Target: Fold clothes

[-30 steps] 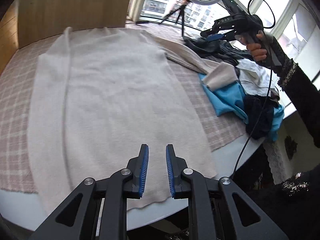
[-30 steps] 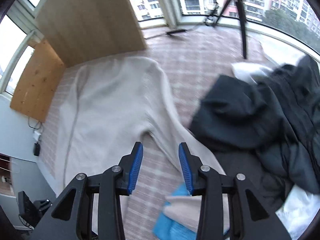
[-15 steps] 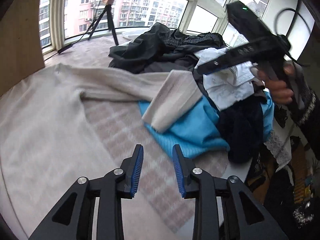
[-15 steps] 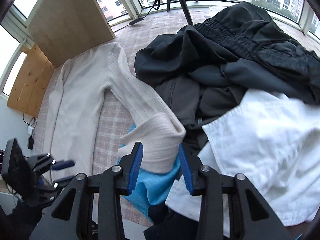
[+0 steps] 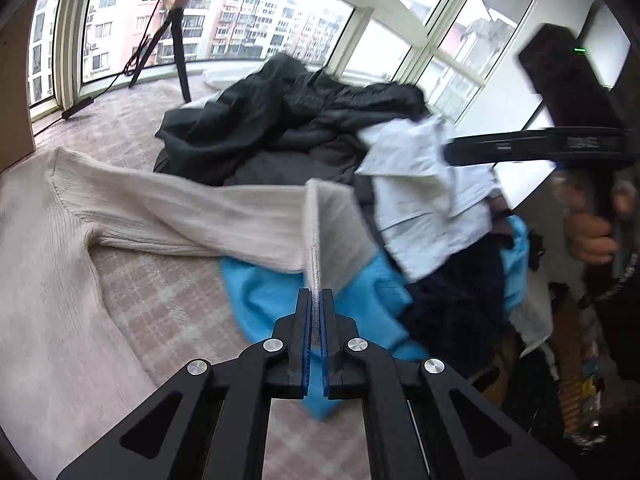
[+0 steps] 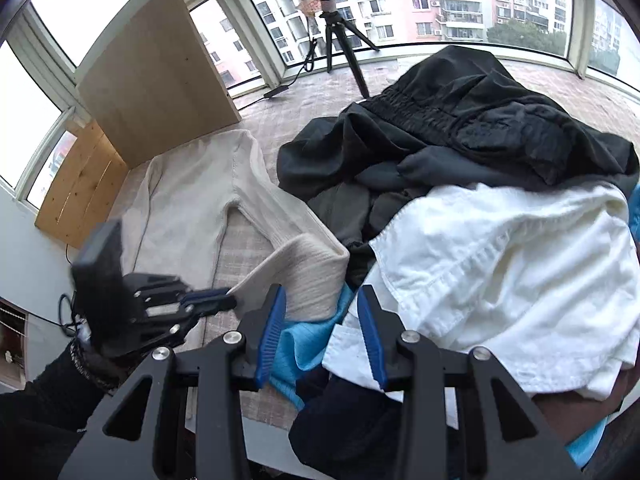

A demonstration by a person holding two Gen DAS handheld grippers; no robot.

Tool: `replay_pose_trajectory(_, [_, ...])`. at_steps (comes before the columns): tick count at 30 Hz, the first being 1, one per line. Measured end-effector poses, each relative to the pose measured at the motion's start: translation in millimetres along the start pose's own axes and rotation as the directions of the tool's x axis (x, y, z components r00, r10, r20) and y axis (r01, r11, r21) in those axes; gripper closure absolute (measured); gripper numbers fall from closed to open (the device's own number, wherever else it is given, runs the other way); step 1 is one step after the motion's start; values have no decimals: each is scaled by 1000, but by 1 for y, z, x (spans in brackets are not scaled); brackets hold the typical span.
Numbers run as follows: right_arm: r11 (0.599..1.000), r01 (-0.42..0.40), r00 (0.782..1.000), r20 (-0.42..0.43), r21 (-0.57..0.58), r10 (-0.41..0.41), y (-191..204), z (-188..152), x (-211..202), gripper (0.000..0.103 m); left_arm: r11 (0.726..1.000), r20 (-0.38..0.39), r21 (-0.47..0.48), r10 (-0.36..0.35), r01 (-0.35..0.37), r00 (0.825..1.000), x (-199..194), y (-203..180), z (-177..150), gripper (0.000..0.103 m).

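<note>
Curved bay windows (image 6: 460, 4) show daylit apartment blocks (image 5: 224, 20), with a wooden board (image 6: 156, 76) leaning beside a tripod (image 6: 340, 36).

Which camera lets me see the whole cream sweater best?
The right wrist view: the cream sweater lies there with body and sleeve visible, its cuff pinched by the left gripper. The left wrist view shows mostly the sleeve and the pinched cuff edge.

A cream ribbed sweater (image 5: 60, 264) lay flat on the checked cloth, its sleeve (image 5: 208, 216) stretched toward the clothes pile (image 6: 460, 152). The sleeve's cuff (image 6: 308, 276) was lifted, its edge pinched upright, over a blue garment (image 5: 272, 296) at the pile's near edge.
</note>
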State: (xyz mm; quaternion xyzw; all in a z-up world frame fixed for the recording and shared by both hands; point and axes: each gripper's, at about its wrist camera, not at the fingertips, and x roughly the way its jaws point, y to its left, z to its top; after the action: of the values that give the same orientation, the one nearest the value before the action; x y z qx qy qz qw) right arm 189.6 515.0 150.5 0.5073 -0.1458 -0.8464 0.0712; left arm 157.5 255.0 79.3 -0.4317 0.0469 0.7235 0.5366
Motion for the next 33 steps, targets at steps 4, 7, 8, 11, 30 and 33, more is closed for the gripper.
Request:
replay_pose_trajectory(4, [995, -1, 995, -102, -103, -10, 23, 24, 34, 66, 997, 80, -9, -81, 82, 994, -18, -39, -6, 100])
replay_pose_trajectory(7, [990, -3, 986, -163, -139, -20, 33, 26, 44, 66, 993, 117, -6, -116, 117, 986, -2, -67, 7, 100])
replay_pose_trajectory(8, [988, 2, 985, -172, -153, -29, 34, 24, 44, 66, 989, 124, -14, -143, 146, 982, 6, -76, 12, 100])
replay_pose_trajectory(11, [982, 54, 978, -189, -180, -88, 22, 13, 33, 66, 981, 140, 34, -195, 192, 971, 31, -112, 27, 100])
replay_pose_trajectory(30, [955, 73, 970, -203, -287, -135, 2, 33, 54, 66, 1000, 64, -5, 27, -27, 998, 39, -128, -1, 67])
replay_pose_trajectory(33, [975, 49, 974, -205, -219, -95, -12, 45, 52, 66, 996, 68, 60, 54, -58, 996, 58, -149, 19, 61])
